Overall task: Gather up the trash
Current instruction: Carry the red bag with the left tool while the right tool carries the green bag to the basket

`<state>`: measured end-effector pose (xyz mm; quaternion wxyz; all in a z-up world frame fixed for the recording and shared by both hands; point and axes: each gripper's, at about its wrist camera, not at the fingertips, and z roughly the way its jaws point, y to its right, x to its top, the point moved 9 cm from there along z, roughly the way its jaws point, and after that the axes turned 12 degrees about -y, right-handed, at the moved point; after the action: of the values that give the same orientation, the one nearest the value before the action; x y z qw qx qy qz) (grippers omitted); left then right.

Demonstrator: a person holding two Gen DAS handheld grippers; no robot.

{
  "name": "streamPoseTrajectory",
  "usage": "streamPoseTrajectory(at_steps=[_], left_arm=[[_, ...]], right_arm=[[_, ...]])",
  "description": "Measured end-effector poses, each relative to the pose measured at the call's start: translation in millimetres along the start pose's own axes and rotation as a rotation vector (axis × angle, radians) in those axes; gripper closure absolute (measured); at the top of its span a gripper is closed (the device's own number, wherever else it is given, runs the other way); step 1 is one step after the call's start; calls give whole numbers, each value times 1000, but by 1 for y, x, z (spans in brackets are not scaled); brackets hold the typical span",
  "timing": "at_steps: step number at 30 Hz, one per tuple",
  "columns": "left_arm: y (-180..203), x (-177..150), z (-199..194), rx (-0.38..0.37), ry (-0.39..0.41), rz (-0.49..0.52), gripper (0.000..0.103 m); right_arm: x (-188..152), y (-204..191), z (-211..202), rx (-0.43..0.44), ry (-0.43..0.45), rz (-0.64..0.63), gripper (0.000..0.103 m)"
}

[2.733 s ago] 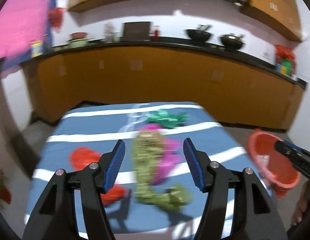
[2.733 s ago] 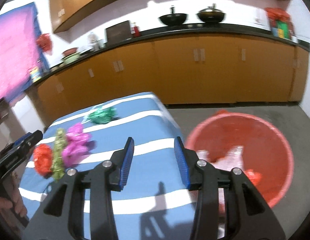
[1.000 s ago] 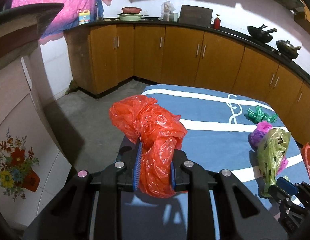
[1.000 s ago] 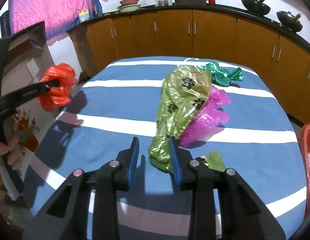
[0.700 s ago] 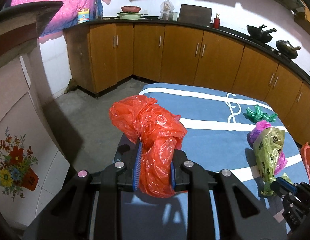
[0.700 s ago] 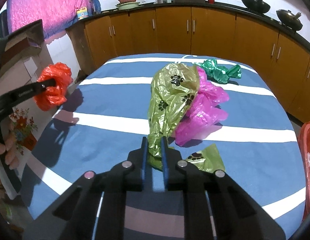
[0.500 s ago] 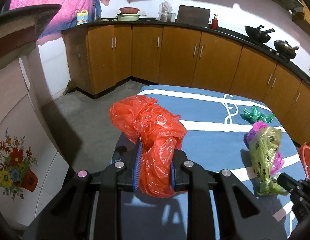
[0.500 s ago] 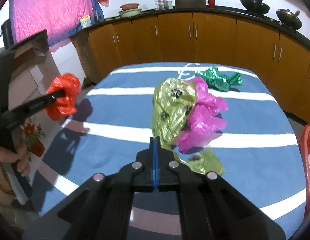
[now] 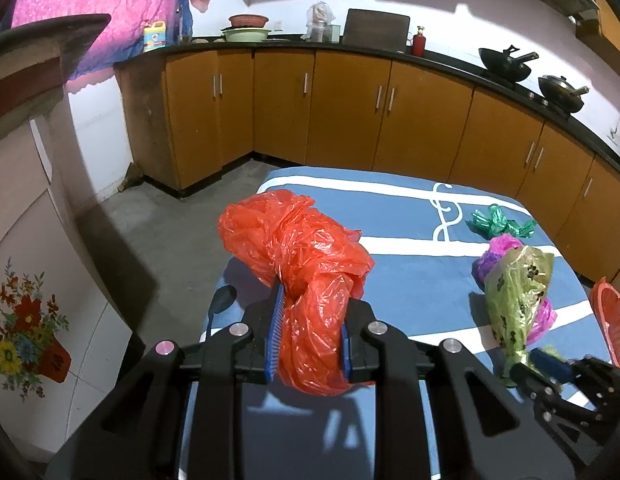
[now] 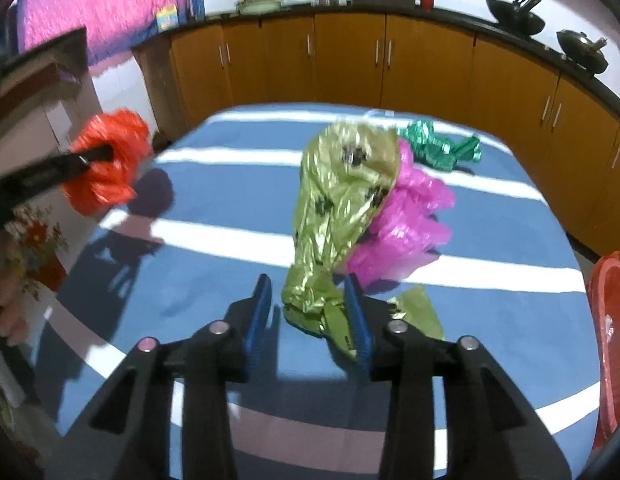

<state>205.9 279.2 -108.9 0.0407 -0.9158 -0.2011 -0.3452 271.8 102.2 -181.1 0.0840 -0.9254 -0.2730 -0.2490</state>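
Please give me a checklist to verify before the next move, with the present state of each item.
1. Left gripper holds the red plastic bag: ok, shut on it.
2. Right gripper grips the olive paw-print bag: not ok, jaws apart, with the bag's tail between them.
3. Olive bag free of the pink bag: not ok, they touch.
4. Red tub nearby: ok, beside the table's right edge.
5. Room left in the tub: cannot tell.
6. Dark green bag collected: not ok, it lies on the table.

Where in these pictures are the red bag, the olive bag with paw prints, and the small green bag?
red bag (image 9: 310,264): left wrist view, crumpled middle.
olive bag (image 10: 342,188): right wrist view, puffed upper body.
green bag (image 10: 438,148): right wrist view, crumpled middle.
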Motion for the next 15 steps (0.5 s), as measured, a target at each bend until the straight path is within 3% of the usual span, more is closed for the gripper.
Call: streamPoseTrajectory(at_steps=[4,15], left_arm=[[0,0,0,2,1,-1,80],[18,3,-10,-30,16,23,80]], right_arm=[[4,0,-10,42,33,14,91],[31,7,-76,176,193,84,93]])
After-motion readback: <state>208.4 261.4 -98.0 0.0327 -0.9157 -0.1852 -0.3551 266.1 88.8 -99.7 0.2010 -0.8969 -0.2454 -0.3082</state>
